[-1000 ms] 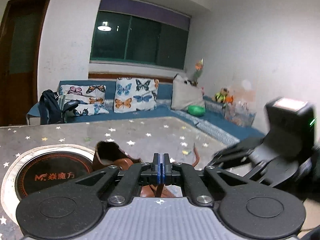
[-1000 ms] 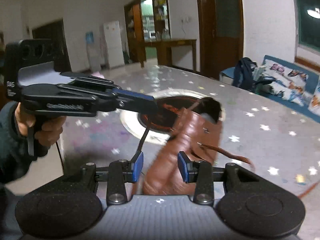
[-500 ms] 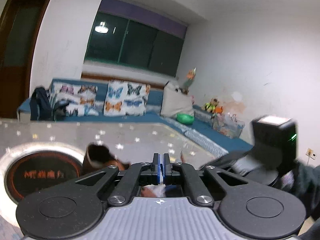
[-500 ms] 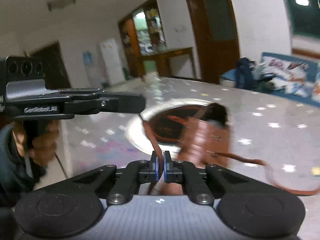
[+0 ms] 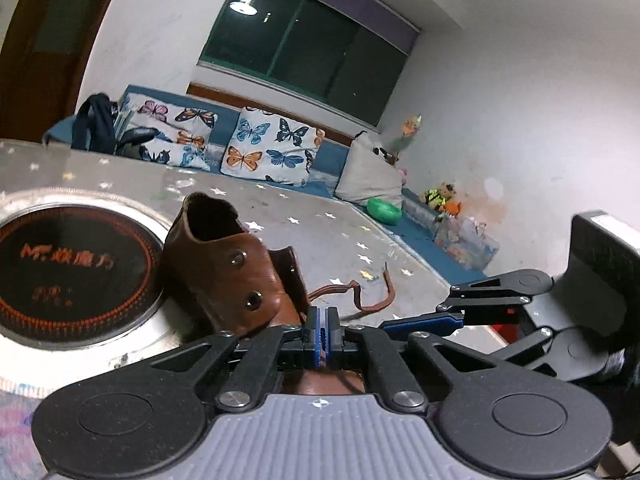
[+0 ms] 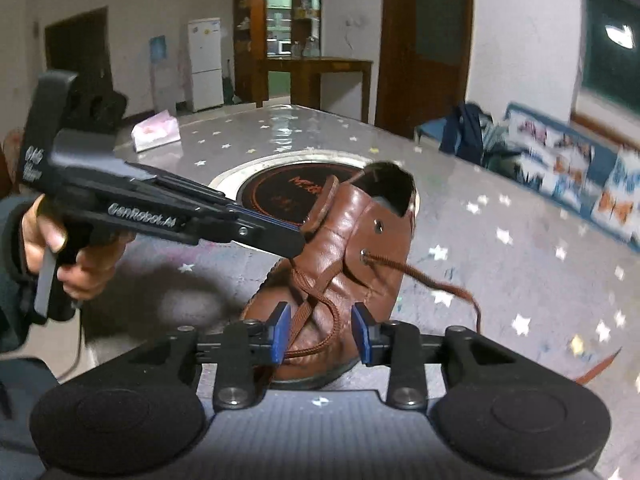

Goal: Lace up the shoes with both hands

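A brown leather ankle boot (image 6: 344, 264) is standing on the grey star-patterned desk (image 6: 500, 264), its heel end just beside a round black hob plate (image 5: 60, 272) set in a silver ring. In the left wrist view the plate is showing orange writing — an "M"-like logo followed by Chinese characters too blurred to read.

A brown woven shoelace (image 6: 316, 312) is crossing over the boot's front; one end is passing through a metal eyelet (image 6: 364, 257) on the side and trailing loose across the desk to the right.

The right tongs (image 6: 320, 334) are hovering over the boot's toe with their blue pads apart, having just been opening; a loop of the lace is lying between them, and neither pad is pressing on it.

The left tongs (image 6: 298, 238) are reaching in from the left with their tips pressed together at the boot's tongue, near the top of the lacing — whether they are pinching the lace there cannot be told. White lettering on their black side is reading "GenRobot.AI". A hand (image 6: 72, 252) in a dark sleeve is gripping their handle.

Farther out, a blue sofa (image 5: 332, 156) with butterfly-print cushions (image 5: 272, 152) is running under a dark window, and a white fridge (image 6: 206, 64) is standing by the far wall.
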A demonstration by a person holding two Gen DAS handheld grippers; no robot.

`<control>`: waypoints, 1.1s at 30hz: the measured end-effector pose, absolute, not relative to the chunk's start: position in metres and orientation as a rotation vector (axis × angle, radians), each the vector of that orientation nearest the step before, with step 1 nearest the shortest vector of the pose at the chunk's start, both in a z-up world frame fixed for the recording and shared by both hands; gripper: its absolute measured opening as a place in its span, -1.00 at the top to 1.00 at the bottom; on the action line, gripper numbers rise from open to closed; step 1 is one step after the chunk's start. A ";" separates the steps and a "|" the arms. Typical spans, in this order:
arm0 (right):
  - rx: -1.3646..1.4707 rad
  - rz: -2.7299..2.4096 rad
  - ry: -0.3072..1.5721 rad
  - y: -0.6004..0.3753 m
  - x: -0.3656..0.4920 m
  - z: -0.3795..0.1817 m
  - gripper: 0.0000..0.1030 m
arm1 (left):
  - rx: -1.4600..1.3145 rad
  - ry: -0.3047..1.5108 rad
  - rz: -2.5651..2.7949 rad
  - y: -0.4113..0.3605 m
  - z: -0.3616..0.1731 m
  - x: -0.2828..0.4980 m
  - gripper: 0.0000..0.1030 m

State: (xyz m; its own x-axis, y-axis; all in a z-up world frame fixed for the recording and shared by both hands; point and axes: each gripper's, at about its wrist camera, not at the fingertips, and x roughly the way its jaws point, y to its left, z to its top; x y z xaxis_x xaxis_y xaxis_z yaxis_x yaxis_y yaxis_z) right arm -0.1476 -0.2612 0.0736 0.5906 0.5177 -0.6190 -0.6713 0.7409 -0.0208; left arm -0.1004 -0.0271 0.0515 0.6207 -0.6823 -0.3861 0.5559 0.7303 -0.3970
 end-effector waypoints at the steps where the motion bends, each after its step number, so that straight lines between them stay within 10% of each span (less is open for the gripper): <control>1: -0.283 0.700 0.614 -0.259 -0.149 0.074 0.36 | -0.265 0.549 -0.721 -0.024 0.051 -0.100 0.96; 17: -0.471 0.689 0.503 -0.230 -0.157 0.061 0.90 | -0.313 0.553 -0.730 -0.017 0.057 -0.099 0.95; 33: -0.593 0.682 0.489 -0.232 -0.163 0.063 0.80 | -0.320 0.580 -0.714 -0.014 0.057 -0.097 0.94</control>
State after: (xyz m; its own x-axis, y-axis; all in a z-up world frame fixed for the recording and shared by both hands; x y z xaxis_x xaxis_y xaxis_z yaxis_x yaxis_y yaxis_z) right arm -0.1627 -0.2322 0.0625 0.6776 0.4358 -0.5924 -0.7010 0.6263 -0.3411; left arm -0.0968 -0.0142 0.0571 0.6096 -0.6918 -0.3870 0.5203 0.7175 -0.4631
